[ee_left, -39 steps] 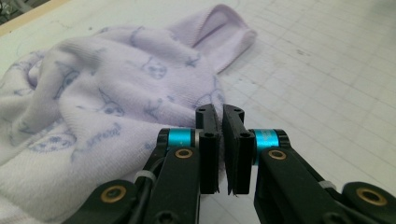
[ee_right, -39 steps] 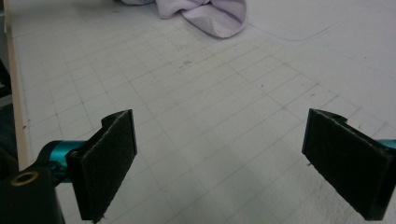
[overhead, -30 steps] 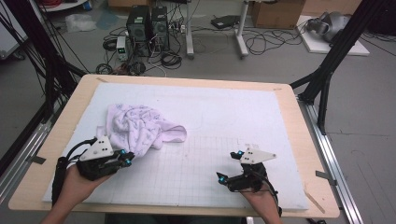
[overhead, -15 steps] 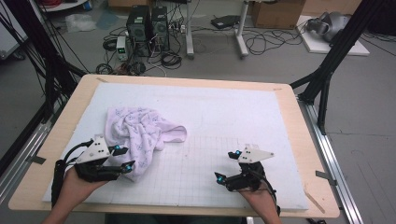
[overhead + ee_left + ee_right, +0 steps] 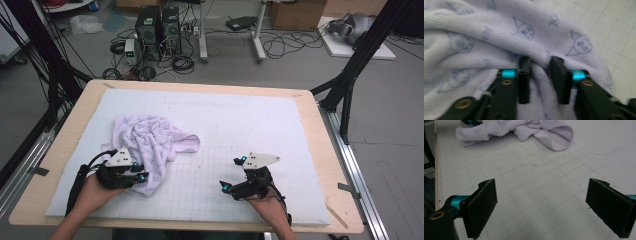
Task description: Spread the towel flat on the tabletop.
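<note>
Pinching a fold of the lilac towel (image 5: 544, 40), the left tool (image 5: 541, 65) has its jaws nearly closed on the cloth. Towel lies crumpled on the white mat (image 5: 280, 125) toward the worktop's (image 5: 320, 130) left edge. Right tool (image 5: 541, 205) sits near the front edge, jaws wide apart, holding nothing, well apart from the towel.

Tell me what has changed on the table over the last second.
The left gripper slid right along the near edge and is shut on a fold of the lilac towel, dragging that corner toward the person. The right gripper stayed open over the mat, apart from the towel.
</note>
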Available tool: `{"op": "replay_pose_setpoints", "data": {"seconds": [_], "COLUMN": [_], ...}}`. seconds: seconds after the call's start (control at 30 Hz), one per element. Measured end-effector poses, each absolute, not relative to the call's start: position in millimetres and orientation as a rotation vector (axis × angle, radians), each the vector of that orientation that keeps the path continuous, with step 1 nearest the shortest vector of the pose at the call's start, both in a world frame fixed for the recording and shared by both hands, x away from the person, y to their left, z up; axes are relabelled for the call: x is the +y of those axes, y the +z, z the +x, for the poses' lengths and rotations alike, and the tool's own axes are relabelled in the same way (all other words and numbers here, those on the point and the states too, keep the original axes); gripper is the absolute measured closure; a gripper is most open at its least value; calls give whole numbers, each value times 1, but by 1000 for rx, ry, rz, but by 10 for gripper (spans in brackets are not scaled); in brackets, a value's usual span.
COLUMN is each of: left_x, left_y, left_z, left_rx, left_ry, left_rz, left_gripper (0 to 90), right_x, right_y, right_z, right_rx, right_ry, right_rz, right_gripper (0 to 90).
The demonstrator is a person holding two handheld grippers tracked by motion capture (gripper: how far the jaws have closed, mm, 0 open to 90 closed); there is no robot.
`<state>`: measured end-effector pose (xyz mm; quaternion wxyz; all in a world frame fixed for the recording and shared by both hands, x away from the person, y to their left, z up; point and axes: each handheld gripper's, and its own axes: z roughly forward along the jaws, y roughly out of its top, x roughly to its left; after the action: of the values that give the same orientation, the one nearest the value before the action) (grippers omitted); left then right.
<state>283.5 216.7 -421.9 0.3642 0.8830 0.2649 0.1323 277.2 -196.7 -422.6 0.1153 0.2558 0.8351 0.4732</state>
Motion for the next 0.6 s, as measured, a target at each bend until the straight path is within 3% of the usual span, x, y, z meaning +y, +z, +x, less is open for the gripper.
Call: {"op": "replay_pose_setpoints", "data": {"seconds": [0.07, 0.13, 0.33, 0.6], "left_x": [214, 207, 177, 171], "left_y": [-420, -418, -410, -394], "left_z": [284, 284, 271, 240], "left_rx": [672, 653, 548, 444], "left_ry": [335, 317, 278, 257], "left_rz": [2269, 2256, 2250, 2248], "left_gripper": [834, 847, 851, 853], "right_x": [-198, -199, -204, -212], "right_y": [-422, -422, -420, -418], "right_z": [277, 278, 275, 272], "right_rx": [2446, 2441, 2428, 2409], "right_ry": [1391, 1395, 1412, 1432], "right_rz": [756, 764, 768, 773], "right_gripper": [93, 93, 93, 93]}}
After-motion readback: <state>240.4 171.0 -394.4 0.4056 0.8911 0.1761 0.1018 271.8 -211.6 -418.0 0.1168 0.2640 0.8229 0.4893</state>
